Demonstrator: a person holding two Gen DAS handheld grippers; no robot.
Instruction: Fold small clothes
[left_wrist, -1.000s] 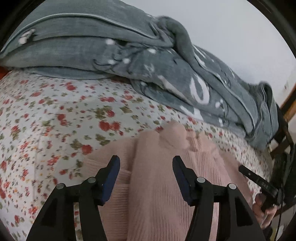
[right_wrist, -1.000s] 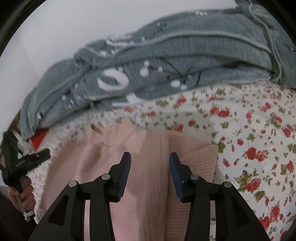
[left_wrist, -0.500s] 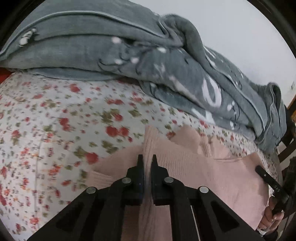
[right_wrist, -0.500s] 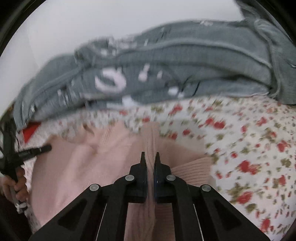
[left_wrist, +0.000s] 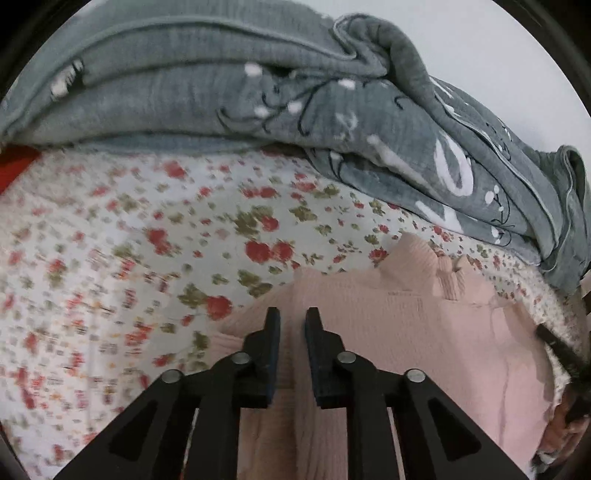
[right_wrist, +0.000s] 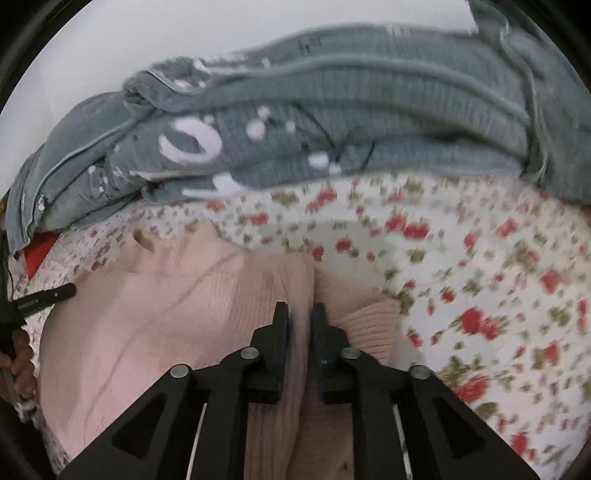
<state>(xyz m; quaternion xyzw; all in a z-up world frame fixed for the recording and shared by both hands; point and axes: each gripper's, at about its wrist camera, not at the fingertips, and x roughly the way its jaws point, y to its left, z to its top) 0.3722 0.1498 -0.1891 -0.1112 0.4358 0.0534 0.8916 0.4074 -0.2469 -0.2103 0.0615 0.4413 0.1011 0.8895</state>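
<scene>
A small pink knit sweater (left_wrist: 424, 332) lies spread on the floral bedsheet (left_wrist: 110, 240). My left gripper (left_wrist: 292, 317) is shut on a pinched fold at the sweater's left edge and holds it raised. My right gripper (right_wrist: 300, 312) is shut on a pinched fold of the same sweater (right_wrist: 166, 314) at its right side, by the ribbed cuff (right_wrist: 369, 328). Each gripper shows at the other view's edge: the right one (left_wrist: 557, 347) and the left one (right_wrist: 40, 299).
A rumpled grey blanket (left_wrist: 258, 92) with white markings lies heaped along the back of the bed, also in the right wrist view (right_wrist: 332, 110). A white wall stands behind it. Something red (right_wrist: 37, 254) shows at the bed's edge.
Both grippers went from open over the sweater to shut on folds of it. The pinched fabric has since been drawn up and towards the cameras, stretching the sweater between them.
</scene>
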